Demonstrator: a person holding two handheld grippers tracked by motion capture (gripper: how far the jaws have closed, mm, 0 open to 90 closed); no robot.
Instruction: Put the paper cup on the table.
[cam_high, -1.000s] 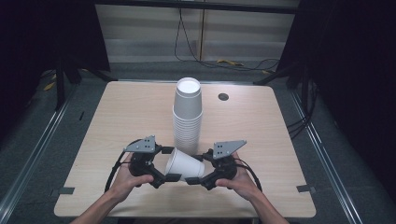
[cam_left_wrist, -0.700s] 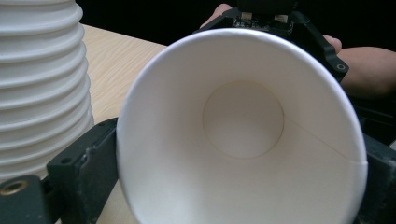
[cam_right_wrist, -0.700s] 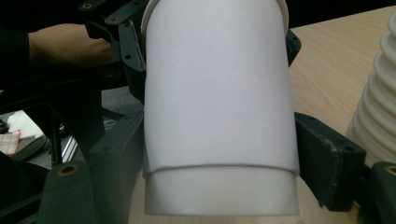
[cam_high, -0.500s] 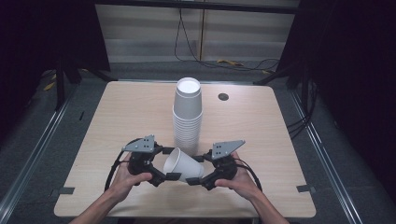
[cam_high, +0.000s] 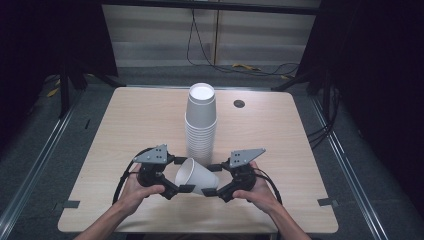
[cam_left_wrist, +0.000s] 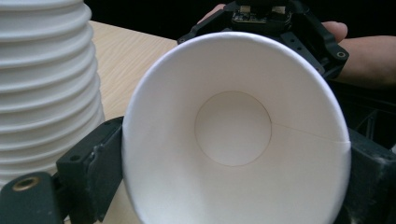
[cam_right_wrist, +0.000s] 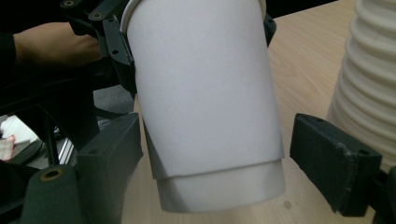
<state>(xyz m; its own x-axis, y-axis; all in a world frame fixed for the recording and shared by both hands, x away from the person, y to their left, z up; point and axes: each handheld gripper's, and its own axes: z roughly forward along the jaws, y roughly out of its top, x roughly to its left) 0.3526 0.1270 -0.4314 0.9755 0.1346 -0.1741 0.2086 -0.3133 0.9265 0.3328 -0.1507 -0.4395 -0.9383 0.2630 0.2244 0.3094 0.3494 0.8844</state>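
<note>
Paper cup (cam_high: 196, 176), tipped on its side above the table (cam_high: 125, 125), is clamped at the rim by the left gripper (cam_high: 179, 189); the right gripper (cam_high: 212, 181) is spread around its base, beside the cup stack (cam_high: 200, 122).

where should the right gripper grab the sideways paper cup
Probably at the narrow base end of the paper cup, coming from the right. The cup lies sideways with its rim already between the left gripper fingers, and its base points at the open right gripper.
</note>
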